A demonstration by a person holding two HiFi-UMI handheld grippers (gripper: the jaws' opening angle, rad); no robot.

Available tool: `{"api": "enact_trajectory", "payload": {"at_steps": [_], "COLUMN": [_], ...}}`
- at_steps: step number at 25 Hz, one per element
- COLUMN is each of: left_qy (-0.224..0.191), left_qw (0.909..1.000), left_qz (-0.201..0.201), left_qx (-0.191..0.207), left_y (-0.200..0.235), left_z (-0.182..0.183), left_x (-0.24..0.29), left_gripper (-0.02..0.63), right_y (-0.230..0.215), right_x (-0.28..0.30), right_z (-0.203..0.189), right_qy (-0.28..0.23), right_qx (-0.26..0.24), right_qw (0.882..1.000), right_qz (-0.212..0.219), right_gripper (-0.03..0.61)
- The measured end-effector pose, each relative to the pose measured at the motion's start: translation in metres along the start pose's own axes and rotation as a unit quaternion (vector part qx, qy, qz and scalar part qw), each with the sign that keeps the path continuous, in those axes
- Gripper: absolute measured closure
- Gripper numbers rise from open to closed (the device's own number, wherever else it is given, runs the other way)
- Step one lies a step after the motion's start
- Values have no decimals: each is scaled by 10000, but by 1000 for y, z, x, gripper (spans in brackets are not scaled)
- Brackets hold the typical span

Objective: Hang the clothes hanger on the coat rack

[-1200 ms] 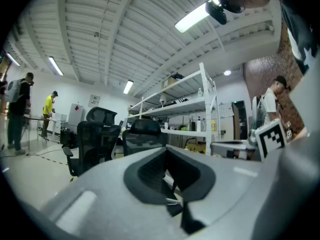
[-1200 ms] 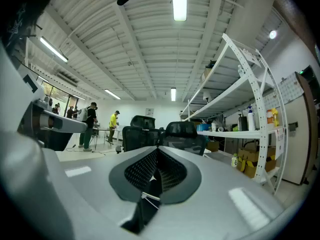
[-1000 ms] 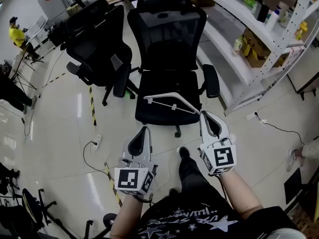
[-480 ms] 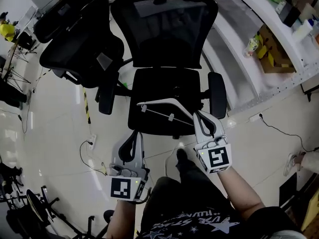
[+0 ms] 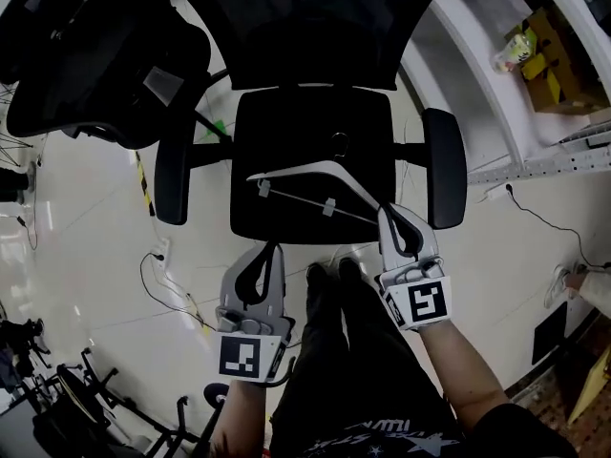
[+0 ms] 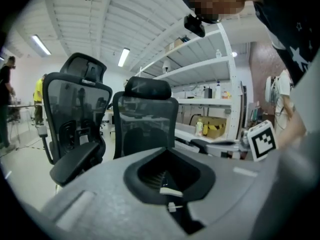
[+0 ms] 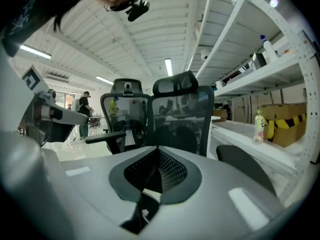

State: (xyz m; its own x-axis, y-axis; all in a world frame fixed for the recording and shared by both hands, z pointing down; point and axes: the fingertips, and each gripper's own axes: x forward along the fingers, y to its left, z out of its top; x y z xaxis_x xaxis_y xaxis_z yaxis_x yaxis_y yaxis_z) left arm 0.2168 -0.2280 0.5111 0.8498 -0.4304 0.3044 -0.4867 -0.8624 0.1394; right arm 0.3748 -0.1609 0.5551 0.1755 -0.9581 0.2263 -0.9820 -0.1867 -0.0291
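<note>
head: steeply down, close over office chair (image 5: 286,122) | gripper views: low, forward, probably sharing that chair

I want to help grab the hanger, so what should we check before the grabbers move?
1. Hanger easy to find: ok. The white hanger lies flat on the black chair seat.
2. Right gripper close enough: ok. Its tip is by the hanger's right end; whether it touches, cannot tell.
3. Right jaws open for a grab: not ok. They are together with nothing between them.
4. Left gripper ready: not ok. Its jaws are together and empty, at the seat's front edge, apart from the hanger.
5. Coat rack spotted: cannot tell. No view shows it.
</note>
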Motion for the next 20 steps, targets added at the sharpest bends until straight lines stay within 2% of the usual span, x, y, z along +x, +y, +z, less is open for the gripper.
{"api": "enact_trajectory", "payload": {"at_steps": [2,4,8,12,16,20], "left_qy": [133,256,580,602,851,1180], "left_qw": [9998,9992,9972,9964,9945,9914], "left_qz": [-91,-217,-434,-507,-517,-372], "left_qx": [-107,-201,-188,-319,-323,-427], "left_y": [4,4,6,13,18,28], "left_z": [-19,-35,-66,-91,-119,-150], "left_x": [10,20,47,69,85,98], "left_gripper": [609,609,609,609,609,609], "right_y": [1,3,-1,-7,-15,-20], "right_x": [10,18,36,54,65,73], "right_z": [-29,-58,-108,-153,-192,-212], "right_qy": [327,695,1279,1782,2232,2442], "right_qx": [90,120,124,48,92,50], "right_qw": [9994,9974,9915,9834,9740,9688], "right_qz": [54,148,202,338,387,410], "right_gripper": [552,489,436,370,356,356]}}
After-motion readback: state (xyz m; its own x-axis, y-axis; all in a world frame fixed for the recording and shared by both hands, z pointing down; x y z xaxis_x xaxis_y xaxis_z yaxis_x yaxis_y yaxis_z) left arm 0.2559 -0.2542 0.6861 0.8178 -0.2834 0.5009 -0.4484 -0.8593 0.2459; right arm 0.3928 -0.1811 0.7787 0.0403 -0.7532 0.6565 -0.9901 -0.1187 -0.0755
